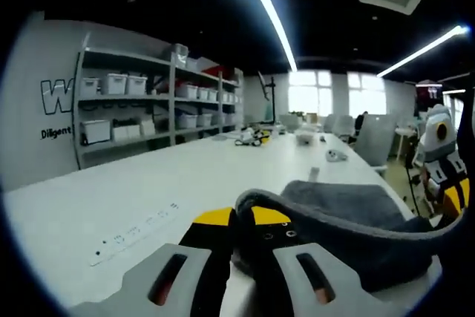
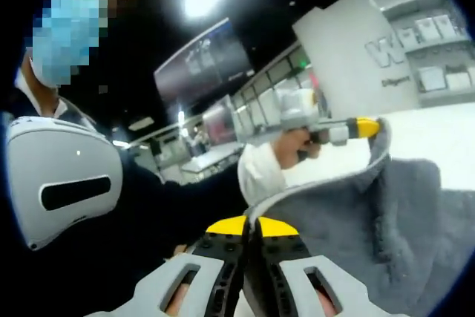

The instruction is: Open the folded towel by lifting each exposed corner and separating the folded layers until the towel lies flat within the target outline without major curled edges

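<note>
The grey towel (image 1: 349,209) rests on the white table (image 1: 148,191), with its near edge raised and stretched between both grippers. My left gripper (image 1: 241,220) is shut on one end of that hem, its yellow tips on either side of it. The right gripper (image 1: 445,191) appears at the far right, at the hem's other end. In the right gripper view, my right gripper (image 2: 251,228) is shut on the towel (image 2: 386,220) edge. A hand holds the left gripper (image 2: 352,130) at the towel's upper corner.
Metal shelves (image 1: 148,102) with white boxes stand along the wall at the left. Small objects (image 1: 252,137) and a white item (image 1: 335,155) lie farther down the table. Chairs (image 1: 375,135) stand at the right. The person's body (image 2: 89,183) is close behind the towel.
</note>
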